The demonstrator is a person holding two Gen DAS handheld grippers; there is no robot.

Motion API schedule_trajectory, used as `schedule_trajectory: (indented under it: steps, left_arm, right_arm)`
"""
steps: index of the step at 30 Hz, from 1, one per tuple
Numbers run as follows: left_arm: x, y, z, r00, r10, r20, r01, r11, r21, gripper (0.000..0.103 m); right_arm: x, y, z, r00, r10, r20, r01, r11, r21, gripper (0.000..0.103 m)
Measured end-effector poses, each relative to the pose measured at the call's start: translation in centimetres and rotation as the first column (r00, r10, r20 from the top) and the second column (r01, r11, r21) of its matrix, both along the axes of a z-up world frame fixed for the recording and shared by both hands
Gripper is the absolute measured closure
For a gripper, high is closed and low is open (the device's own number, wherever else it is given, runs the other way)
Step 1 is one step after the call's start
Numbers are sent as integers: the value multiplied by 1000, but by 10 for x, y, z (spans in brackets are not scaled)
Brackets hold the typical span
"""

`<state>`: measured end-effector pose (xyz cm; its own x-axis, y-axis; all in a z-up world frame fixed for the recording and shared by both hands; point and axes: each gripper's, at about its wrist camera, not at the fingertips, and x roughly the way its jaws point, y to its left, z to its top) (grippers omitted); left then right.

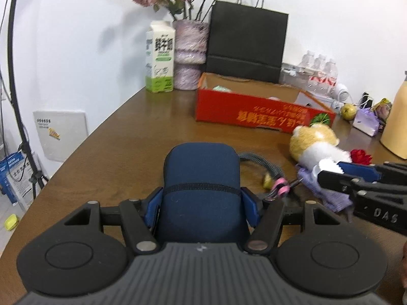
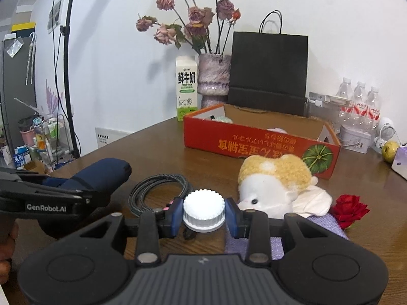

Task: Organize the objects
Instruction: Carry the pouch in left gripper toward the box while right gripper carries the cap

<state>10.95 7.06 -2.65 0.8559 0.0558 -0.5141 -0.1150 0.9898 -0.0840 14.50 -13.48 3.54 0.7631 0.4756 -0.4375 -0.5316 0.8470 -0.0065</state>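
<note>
My left gripper is shut on a navy blue soft pouch, whose rounded end sticks out ahead of the blue pads, above the brown table. In the right wrist view the pouch shows at the left, in that gripper. My right gripper is shut on a white ribbed cap; whatever is below the cap is hidden. Just beyond it lie a yellow and white plush toy, a red rose and a purple cloth. A coiled braided cable lies between the grippers.
An open red cardboard box with small items inside stands past the plush toy. Behind it are a milk carton, a vase of dried roses and a black paper bag. Water bottles and a green fruit are at the far right.
</note>
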Motion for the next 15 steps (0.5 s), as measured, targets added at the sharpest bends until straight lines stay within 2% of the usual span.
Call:
schedule_trajectory:
  steps: [7, 15]
  left_arm:
    - [19, -18, 21, 999, -49, 13, 49, 999, 0, 38]
    - [47, -31, 42, 997, -63, 38, 63, 998, -19, 38]
  right_arm:
    - [5, -7, 14, 999, -11, 31, 11, 1000, 18, 69]
    - [25, -11, 33, 998, -23, 63, 22, 999, 26, 69]
